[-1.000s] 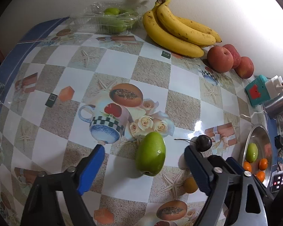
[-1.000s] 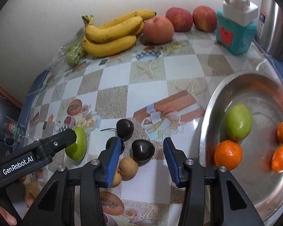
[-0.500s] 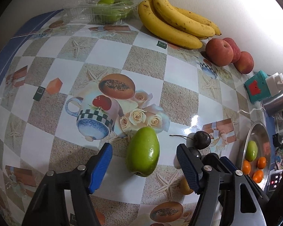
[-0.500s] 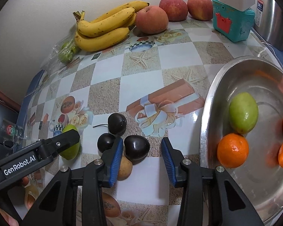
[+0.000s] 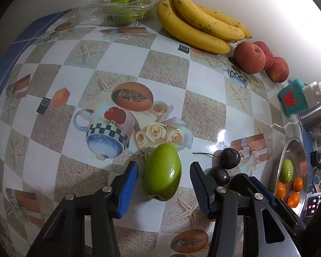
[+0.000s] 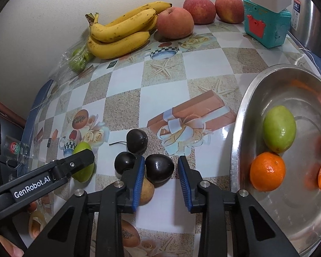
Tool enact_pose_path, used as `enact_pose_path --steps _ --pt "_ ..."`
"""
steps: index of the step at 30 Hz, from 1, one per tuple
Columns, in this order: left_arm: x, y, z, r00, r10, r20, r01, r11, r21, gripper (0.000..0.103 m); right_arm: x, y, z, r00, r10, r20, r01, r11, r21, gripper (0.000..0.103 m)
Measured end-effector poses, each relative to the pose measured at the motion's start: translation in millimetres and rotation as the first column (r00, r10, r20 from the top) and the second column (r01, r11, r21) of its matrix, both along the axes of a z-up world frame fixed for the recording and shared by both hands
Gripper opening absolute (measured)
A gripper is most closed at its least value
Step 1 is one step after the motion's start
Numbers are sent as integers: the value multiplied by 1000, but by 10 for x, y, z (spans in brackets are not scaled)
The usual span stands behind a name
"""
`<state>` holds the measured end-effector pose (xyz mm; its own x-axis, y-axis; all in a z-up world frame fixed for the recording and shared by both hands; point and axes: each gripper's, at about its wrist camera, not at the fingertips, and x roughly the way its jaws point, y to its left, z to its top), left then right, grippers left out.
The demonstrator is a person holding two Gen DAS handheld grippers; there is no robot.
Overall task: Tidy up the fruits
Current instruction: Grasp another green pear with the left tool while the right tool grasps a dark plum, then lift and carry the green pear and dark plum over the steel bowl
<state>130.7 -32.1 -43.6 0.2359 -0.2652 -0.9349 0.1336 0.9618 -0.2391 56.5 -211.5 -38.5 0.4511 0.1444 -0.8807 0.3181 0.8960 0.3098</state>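
Closing on the surface: your left claw (image 5: 163, 178) straddles a green mango (image 5: 162, 172), pads not touching; your right claw (image 6: 159, 176) narrows around a dark plum (image 6: 159, 168). Steel bowl (image 6: 246, 111) holds one green mango (image 6: 279, 128) and tangerines (image 6: 267, 171).

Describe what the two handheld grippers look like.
Both grippers, left and right, have black plastic frames with silver screws. Their fingers carry ribbed blue pads. The left gripper's side shows white "GenRobot.AI" lettering in the right wrist view. No cables or sleeves are visible.
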Motion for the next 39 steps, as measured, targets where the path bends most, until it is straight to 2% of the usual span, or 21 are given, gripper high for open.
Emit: enact_pose_path --steps 5,9,30,39 --pt "0 -3 1 1000 -1 2 1 1000 5 43 7 -2 0 1000 2 2 -2 1000 9 29" --pt "4 4 4 1000 5 3 -5 1000 2 40 2 -6 4 1000 2 3 -2 1000 14 29" --pt "2 112 33 999 52 3 -52 999 -8 40 -87 -81 130 999 -36 12 36 999 22 29" --pt "-22 144 198 997 70 42 -69 997 -24 40 -172 -165 258 997 -71 6 71 997 33 29"
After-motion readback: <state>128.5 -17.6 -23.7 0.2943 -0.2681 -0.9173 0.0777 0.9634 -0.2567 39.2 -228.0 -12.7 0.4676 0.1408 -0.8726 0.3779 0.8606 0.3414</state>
